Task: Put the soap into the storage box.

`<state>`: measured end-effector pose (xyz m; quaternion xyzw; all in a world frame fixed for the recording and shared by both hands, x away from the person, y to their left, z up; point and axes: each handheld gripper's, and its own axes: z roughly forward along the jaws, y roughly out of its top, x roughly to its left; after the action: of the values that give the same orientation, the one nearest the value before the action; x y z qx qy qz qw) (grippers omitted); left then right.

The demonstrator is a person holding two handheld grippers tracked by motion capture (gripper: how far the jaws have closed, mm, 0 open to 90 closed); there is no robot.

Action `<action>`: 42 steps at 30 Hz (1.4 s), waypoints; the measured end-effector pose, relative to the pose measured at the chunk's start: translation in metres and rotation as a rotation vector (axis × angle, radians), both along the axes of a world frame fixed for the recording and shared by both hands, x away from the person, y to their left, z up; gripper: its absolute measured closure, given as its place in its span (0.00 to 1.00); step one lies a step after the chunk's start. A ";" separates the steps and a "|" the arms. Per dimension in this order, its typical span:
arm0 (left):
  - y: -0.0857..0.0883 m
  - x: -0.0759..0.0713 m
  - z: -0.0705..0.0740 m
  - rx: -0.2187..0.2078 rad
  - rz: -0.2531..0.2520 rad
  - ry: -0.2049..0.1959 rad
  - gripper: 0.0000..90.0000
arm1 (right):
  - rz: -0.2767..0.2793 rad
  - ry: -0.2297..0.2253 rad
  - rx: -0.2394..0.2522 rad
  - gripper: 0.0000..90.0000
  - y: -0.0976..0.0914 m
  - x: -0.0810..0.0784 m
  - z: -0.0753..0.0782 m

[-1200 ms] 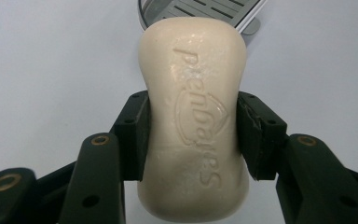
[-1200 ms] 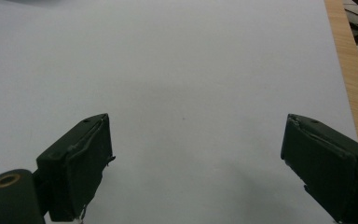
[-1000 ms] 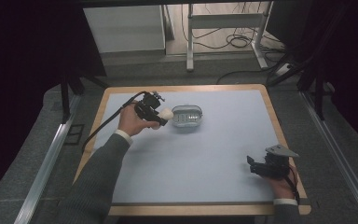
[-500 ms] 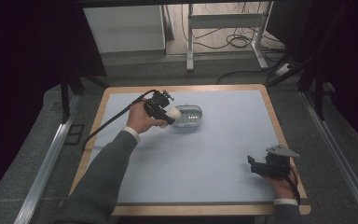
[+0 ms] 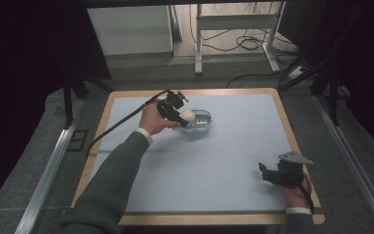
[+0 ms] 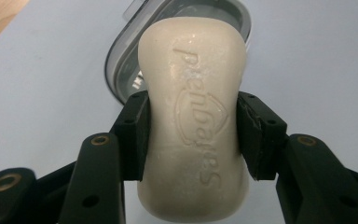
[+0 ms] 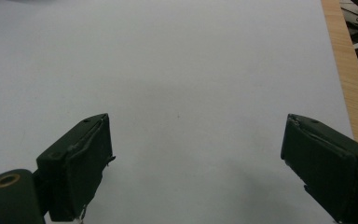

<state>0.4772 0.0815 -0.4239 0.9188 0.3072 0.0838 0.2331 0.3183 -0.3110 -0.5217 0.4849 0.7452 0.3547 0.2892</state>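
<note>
Left tool point(image 5: 184, 118) shifted right over container point(image 5: 199, 121), pale blue mat point(image 5: 233, 146), dark room

A cream bar of soap point(image 6: 193, 116) with embossed lettering, pinched at its waist between the two black jaws, pokes past their tips over an open clear dish point(image 6: 121, 70).

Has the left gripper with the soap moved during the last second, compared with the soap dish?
Yes. The left gripper, shut on the soap, has shifted right and slightly farther away, toward the soap dish, now overlapping its left end.
</note>
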 end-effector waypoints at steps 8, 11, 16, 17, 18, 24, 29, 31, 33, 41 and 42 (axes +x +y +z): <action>-0.016 0.008 0.004 0.025 -0.051 -0.034 0.55 | 0.001 0.000 -0.003 0.09 0.000 0.000 0.000; -0.020 0.013 0.002 -0.007 -0.059 -0.013 0.55 | 0.002 0.004 -0.007 0.09 0.000 0.001 -0.001; -0.024 0.021 -0.006 0.002 -0.061 -0.005 0.55 | 0.003 0.009 -0.008 0.09 0.000 0.001 -0.002; -0.025 0.022 -0.007 -0.003 -0.066 -0.003 0.55 | 0.002 0.010 -0.008 0.09 0.000 0.001 -0.002; -0.025 0.023 -0.007 -0.007 -0.066 -0.001 0.55 | 0.001 0.010 -0.010 0.09 0.000 0.001 -0.002; -0.030 0.029 -0.013 -0.021 -0.080 0.010 0.55 | 0.000 0.011 -0.012 0.09 0.001 0.001 -0.002; -0.040 0.031 -0.015 0.011 -0.118 0.000 0.55 | -0.001 0.010 -0.015 0.09 0.001 0.001 -0.002; -0.045 0.032 -0.015 0.000 -0.125 0.002 0.55 | -0.002 0.010 -0.016 0.09 0.001 0.001 -0.002; -0.048 0.035 -0.017 0.011 -0.133 0.003 0.55 | -0.003 0.008 -0.017 0.09 0.001 0.001 -0.002; -0.050 0.040 -0.026 0.040 -0.139 0.007 0.55 | -0.004 0.005 -0.015 0.09 0.000 0.001 -0.002; -0.050 0.041 -0.027 0.037 -0.138 0.008 0.55 | -0.001 0.006 -0.013 0.09 0.000 0.001 -0.002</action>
<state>0.5178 0.0314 -0.4507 0.9423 0.2423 0.0695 0.2203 0.3194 -0.3113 -0.5238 0.4846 0.7480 0.3483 0.2906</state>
